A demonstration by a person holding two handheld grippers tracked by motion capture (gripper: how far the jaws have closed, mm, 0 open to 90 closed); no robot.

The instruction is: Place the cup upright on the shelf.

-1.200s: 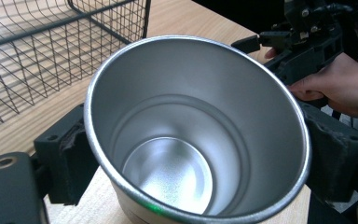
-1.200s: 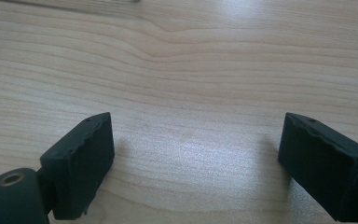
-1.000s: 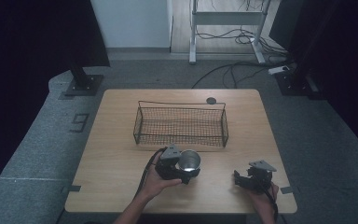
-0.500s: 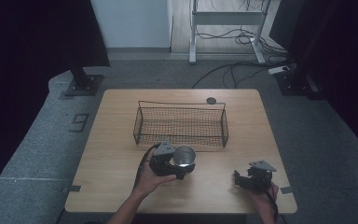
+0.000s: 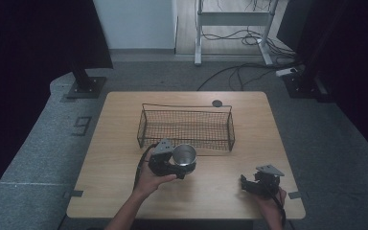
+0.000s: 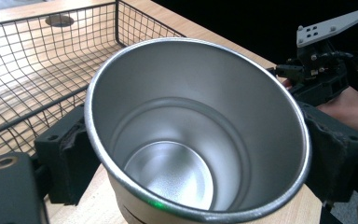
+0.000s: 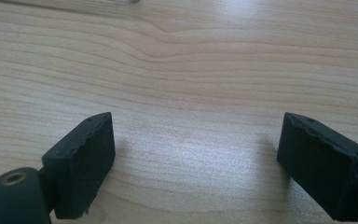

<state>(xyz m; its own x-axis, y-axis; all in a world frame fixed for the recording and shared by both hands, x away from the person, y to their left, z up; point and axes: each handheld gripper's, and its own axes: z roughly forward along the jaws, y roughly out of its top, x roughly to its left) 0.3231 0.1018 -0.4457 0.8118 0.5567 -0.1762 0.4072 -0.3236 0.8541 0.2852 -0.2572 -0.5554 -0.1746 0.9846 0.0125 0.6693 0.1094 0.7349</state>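
High view: my left gripper holds a steel cup upright, just in front of the wire basket on the wooden table; my right gripper rests near the table's front right edge, well apart from both.

Left gripper view: my jaws clamp the cup's outer wall on both sides; its mouth faces me, empty inside. The basket lies just beyond, also empty.

Right gripper view: my jaws stand wide apart with nothing between them, over bare table.

Step in hand: I judge I am carrying the cup toward the basket.

Next move: lift the cup over the near basket wall, lower it inside, then let my left jaws part.
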